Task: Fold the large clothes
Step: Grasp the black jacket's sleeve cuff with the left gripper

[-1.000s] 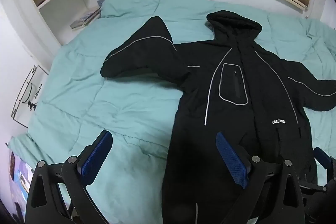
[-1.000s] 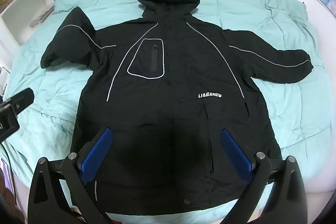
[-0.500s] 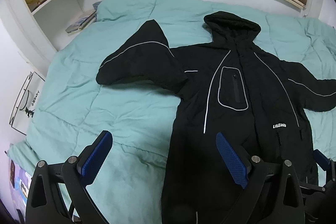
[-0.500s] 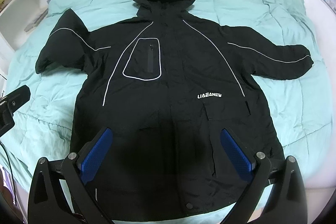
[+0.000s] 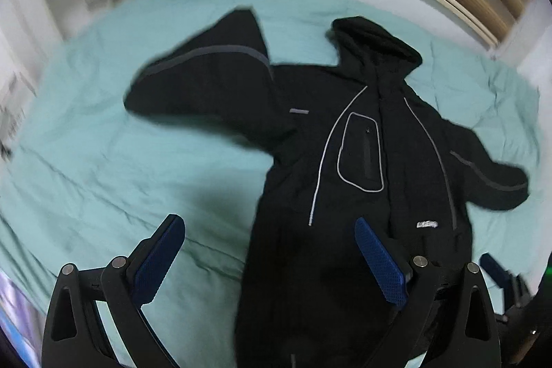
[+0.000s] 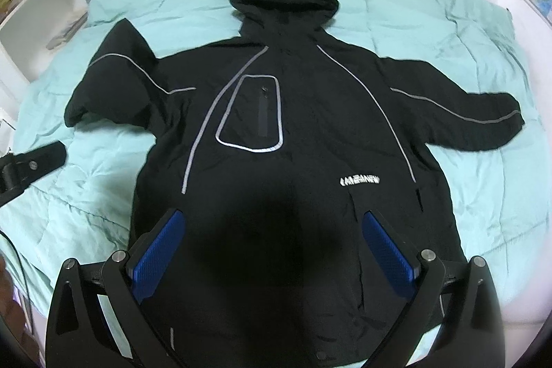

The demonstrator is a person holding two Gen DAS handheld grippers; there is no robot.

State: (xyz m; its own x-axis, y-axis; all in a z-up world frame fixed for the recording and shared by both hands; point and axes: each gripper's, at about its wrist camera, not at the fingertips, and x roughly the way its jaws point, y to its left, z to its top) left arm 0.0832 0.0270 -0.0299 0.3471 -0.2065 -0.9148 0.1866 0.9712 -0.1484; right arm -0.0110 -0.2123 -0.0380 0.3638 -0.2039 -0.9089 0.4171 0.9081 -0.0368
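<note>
You are holding both grippers wide apart, gripping nothing. The black jacket (image 6: 293, 161) is lying flat on the bed (image 6: 483, 57), hood far, hem near. Your right gripper (image 6: 272, 247) is hovering over the hem; your left gripper (image 5: 269, 261) is facing its left edge.

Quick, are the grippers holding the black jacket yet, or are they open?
Left gripper: open, holding nothing.
Right gripper: open, above the jacket, holding nothing.
</note>
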